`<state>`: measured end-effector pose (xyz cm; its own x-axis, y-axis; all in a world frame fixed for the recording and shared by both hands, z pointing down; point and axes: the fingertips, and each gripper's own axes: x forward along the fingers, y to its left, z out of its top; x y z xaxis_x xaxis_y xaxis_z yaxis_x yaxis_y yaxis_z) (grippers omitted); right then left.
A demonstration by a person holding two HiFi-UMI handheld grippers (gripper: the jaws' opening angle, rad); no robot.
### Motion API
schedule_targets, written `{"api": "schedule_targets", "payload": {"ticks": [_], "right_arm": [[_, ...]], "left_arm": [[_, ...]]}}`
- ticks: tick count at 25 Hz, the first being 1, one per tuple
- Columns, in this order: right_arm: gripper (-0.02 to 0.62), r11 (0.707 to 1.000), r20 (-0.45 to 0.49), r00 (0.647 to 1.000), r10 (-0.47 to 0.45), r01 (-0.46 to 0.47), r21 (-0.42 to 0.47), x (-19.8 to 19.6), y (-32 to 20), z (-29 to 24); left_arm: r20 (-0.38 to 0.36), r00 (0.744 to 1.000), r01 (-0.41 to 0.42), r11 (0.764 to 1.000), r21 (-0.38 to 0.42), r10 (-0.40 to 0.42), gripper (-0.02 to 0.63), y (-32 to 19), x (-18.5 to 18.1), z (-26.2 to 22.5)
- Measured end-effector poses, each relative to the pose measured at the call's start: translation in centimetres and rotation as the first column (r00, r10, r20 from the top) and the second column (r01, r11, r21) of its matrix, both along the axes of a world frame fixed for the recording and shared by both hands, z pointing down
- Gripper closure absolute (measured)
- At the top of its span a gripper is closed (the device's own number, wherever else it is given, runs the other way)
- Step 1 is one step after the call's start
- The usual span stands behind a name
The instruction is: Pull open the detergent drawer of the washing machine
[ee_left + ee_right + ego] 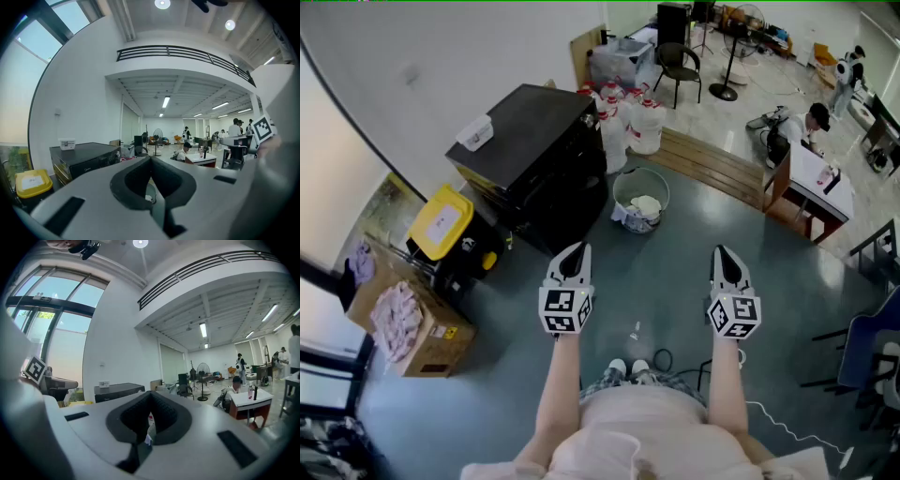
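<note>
A yellow bin (441, 222) stands just beside the black washer (530, 141), which is well ahead of both claws. Its drawer is too small to make out, likely on the upper front. It should be light, stiff plastic that slides straight, best hooked at its front lip. The left claw (573, 255) is clenched on nothing. A bucket (640, 199) crowds the washer's front, narrowing the approach. The right claw (727, 255) is clenched too, empty, over bare floor (675, 281).
</note>
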<state>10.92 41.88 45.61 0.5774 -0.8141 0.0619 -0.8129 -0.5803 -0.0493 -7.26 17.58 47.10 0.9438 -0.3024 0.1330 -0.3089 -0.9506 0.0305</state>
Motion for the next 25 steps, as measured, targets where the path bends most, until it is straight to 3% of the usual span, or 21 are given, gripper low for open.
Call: {"api": "schedule_targets", "payload": {"ticks": [25], "right_arm": [[0.580,0.999,0.043,0.998,-0.051,0.051,0.004,-1.4,-0.6,1.0]], "left_arm": [[-0.002,1.000,-0.014,0.999,-0.045,0.014,0.580,0.7,-0.6,1.2]]}}
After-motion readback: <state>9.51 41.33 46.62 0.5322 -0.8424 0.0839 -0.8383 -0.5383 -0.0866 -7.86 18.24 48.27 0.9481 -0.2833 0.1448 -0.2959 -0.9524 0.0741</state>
